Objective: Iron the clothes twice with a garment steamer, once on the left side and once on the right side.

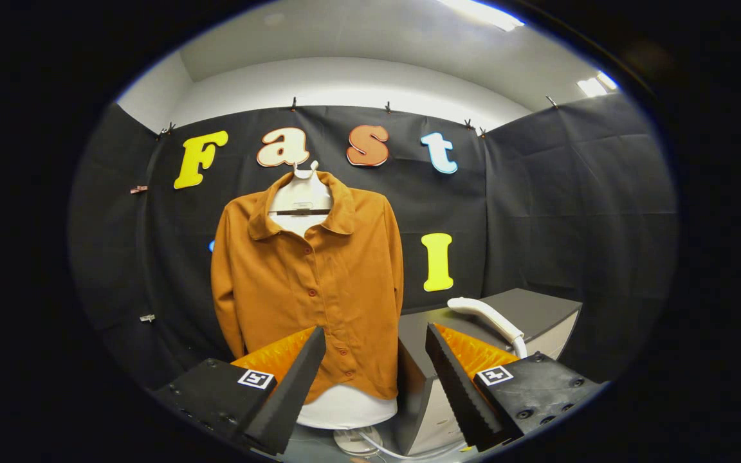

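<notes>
A brown shirt is hanging buttoned on a white form against the booth wall, spreading its front flat so steam can be reaching both halves. To its right a grey counter is carrying the white steamer, which is lying on top with its handle toward the fingers, probably for an easy grab. The gripper is hovering well short of both, its fingers standing wide apart and holding nothing, so no ironing pass seems begun yet.

gripper view | rides the gripper; faces booth wall level; jaws apart; mid-range
</notes>
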{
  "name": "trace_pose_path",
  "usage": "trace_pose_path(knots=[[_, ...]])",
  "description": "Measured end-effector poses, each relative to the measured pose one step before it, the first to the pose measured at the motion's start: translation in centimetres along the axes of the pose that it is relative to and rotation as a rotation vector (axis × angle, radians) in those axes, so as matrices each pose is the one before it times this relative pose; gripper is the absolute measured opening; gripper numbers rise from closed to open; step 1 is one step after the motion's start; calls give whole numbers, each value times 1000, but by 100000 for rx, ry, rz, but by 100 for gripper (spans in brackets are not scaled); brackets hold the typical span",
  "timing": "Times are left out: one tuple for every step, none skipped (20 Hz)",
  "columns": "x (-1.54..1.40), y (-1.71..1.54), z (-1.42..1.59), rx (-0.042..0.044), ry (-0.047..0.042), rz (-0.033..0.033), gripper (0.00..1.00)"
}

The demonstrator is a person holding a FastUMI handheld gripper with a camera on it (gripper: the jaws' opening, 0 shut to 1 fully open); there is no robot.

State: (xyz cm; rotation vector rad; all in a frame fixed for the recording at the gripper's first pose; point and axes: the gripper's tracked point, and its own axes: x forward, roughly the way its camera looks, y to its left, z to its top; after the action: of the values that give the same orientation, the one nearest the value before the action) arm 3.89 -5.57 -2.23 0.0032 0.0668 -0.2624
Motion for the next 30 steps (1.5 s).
trace_pose_path(knots=[[869, -765, -69, -3, -64, -120, 99], [1047, -899, 18, -175, 90, -160, 99], [1083, -1096, 88, -166, -50, -308, 99], [1127, -1113, 242, -73, -489, -384, 99], [1191, -1128, 189, 15, -40, -347, 99], [1175, -1203, 125, -69, 244, -516, 99], [1250, -1301, 63, -198, 79, -685, 99], [1133, -1306, 78, -1, 352, -642, 98], [1194, -1294, -168, 212, 1092, -464, 98], [1173, -1231, -96, 317, 1324, -470, 98], [1030, -1320, -140, 377, 1071, -453, 98], [1055, -1266, -191, 427, 905, -503, 98], [938, -1279, -349, 389, 1199, -625, 98], [975, -1233, -273, 459, 1315, -728, 98], [993, -1145, -262, 443, 1242, -363, 98], [985, -1108, -358, 414, 1316, -207, 98], [929, -974, -285, 324, 1426, 29, 98], [940, -769, -383, 148, 1630, 207, 99], [1005, -737, -329, -34, 1452, 471, 98], [842, -649, -268, -163, 1377, 687, 99], [899, -673, -228, -127, 1284, 452, 99], [961, -647, -263, 137, 1449, 320, 99], [906, -549, -400, 249, 1732, 359, 99], [793, -509, -346, 349, 1937, 402, 99], [733, -429, -500, 234, 2061, 545, 99], [922, -308, -524, 197, 2245, 819, 99], [835, -166, -543, -50, 2189, 883, 99], [643, -115, -560, -402, 2435, 704, 99], [675, -77, -636, -512, 2752, 587, 99], [986, -163, -761, -457, 2793, 363, 99]])
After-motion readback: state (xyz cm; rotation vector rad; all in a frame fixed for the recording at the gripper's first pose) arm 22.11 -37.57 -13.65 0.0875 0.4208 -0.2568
